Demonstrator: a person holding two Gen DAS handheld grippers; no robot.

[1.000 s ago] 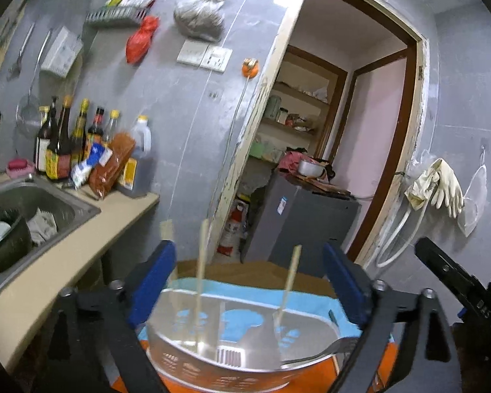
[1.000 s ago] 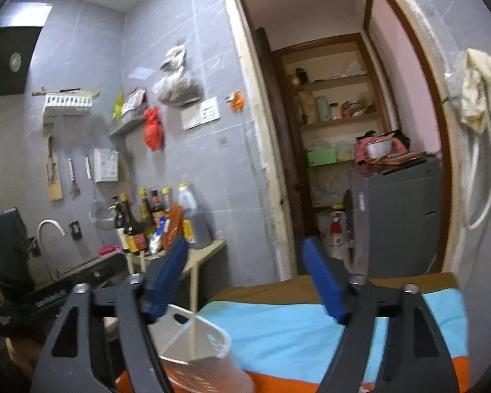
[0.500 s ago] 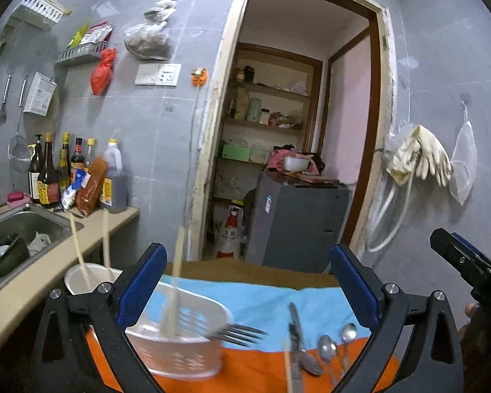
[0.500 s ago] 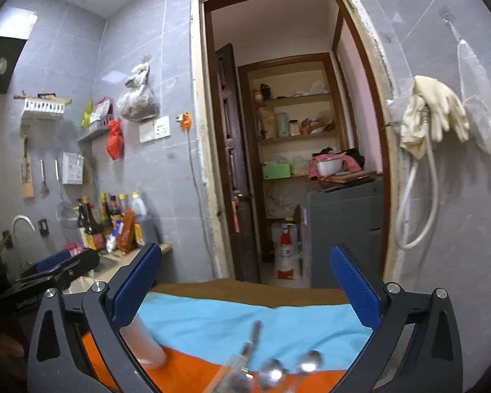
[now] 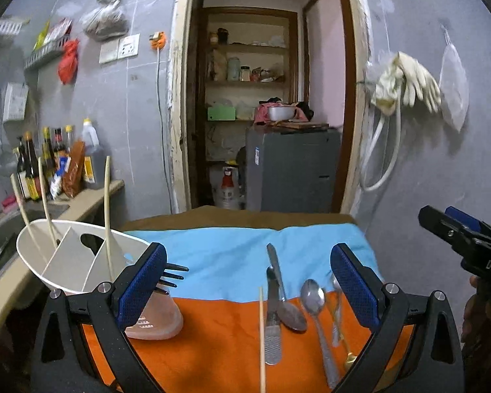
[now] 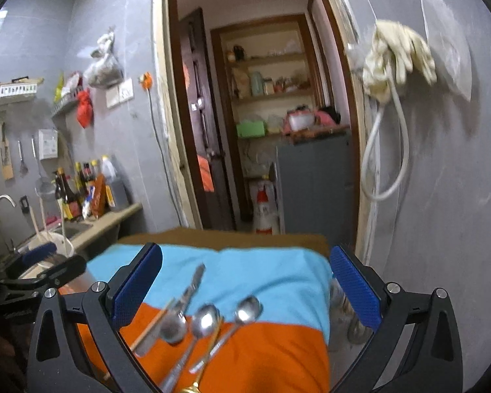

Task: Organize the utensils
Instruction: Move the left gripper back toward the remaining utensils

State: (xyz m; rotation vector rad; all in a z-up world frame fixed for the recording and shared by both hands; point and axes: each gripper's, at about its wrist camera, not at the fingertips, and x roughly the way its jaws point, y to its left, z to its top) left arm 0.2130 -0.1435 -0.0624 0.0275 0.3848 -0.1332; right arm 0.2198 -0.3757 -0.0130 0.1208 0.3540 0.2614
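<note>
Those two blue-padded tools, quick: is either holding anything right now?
Left tool: open, holding nothing.
Right tool: open, holding nothing.

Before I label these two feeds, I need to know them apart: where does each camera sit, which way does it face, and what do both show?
Left wrist: on the left tool, facing the doorway over the cloth; shows its own open fingers, the utensil holder, and the right tool.
Right wrist: on the right tool, facing the same doorway; shows its open fingers and the left tool.
Shared: spoons, knife, gloves.
</note>
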